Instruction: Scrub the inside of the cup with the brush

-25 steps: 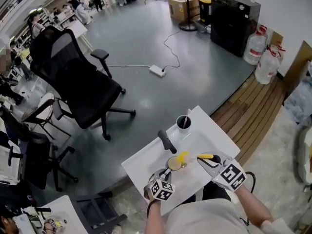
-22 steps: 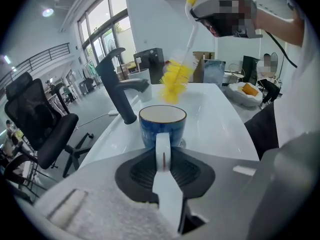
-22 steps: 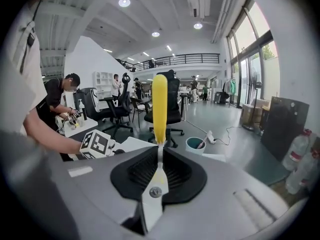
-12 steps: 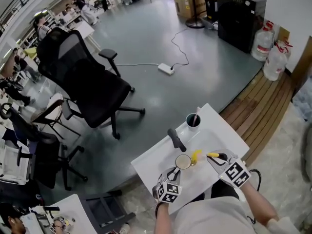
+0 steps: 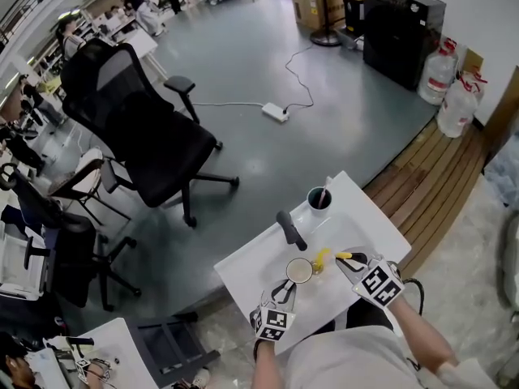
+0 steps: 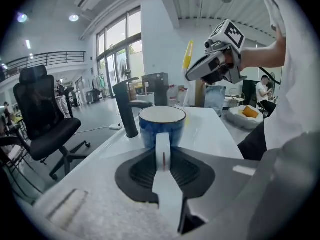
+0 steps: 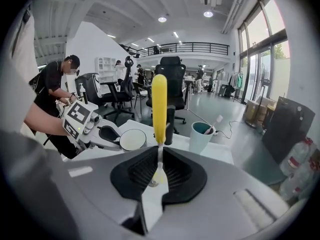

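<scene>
Blue outside of the cup (image 6: 161, 126) shows only in left gripper view — left tongs (image 6: 162, 151) clamp its white handle. Head view gives the pale inside, yellow brush (image 5: 323, 258) beside the rim; right tongs (image 7: 159, 159) pinch its stem.

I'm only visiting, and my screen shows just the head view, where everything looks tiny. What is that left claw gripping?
Observer: The left claw is shut on the white handle of a cup that is blue outside and white inside.
Visitor: Is the yellow brush inside it yet?
Observer: No. In the left gripper view the brush sits higher than the cup and clear of it.
Visitor: How is the brush held?
Observer: The right claw is shut on the brush's thin end, with the yellow length pointing straight ahead.
</scene>
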{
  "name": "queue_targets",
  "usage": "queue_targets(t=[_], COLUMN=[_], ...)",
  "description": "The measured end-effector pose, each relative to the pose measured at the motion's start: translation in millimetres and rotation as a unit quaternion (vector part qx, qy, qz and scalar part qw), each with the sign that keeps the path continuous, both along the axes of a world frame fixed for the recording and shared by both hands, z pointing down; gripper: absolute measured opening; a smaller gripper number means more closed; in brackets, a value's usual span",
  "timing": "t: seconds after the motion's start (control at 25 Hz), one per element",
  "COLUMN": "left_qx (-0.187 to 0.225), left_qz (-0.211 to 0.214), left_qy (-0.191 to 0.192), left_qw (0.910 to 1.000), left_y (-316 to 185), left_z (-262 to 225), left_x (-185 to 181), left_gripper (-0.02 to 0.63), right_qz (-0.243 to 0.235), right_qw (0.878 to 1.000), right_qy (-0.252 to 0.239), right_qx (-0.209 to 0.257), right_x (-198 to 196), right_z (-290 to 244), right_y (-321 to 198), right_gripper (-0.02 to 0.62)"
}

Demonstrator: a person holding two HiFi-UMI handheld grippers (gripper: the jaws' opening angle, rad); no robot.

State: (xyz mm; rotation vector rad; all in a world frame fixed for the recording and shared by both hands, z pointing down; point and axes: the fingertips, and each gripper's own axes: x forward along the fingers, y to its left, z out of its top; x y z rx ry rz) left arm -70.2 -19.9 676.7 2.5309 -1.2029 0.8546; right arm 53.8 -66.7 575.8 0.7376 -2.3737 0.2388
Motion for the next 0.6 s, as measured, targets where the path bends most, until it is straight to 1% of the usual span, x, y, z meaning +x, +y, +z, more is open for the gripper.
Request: queue_targets(t=[0.28, 0.44, 0.6], left_qx=[-0.008, -0.001, 0.002], left_qz=[0.001, 0.005, 0.007], left_qy=[-0.001, -0.011, -0.006], left_qw=[1.0, 0.9999, 1.0], left_y=[3.4, 1.1, -0.4], left_z=[3.8, 0.7, -3.4], left_x=[1.0, 2.4, 5.2], left_gripper=[0.061, 0.061, 0.061], right_qz=[-0.008, -0.008, -0.008], right_qw=[1.0, 1.0, 1.0], right_qy=[0.005, 0.01, 0.011], right_qx=[-0.01, -0.016, -0.015], right_x=[-2.3, -0.1, 0.5], right_z=[4.2, 9.4, 7.7], right_y=[0.3, 0.5, 0.1], right_gripper=[0.034, 0.034, 0.034])
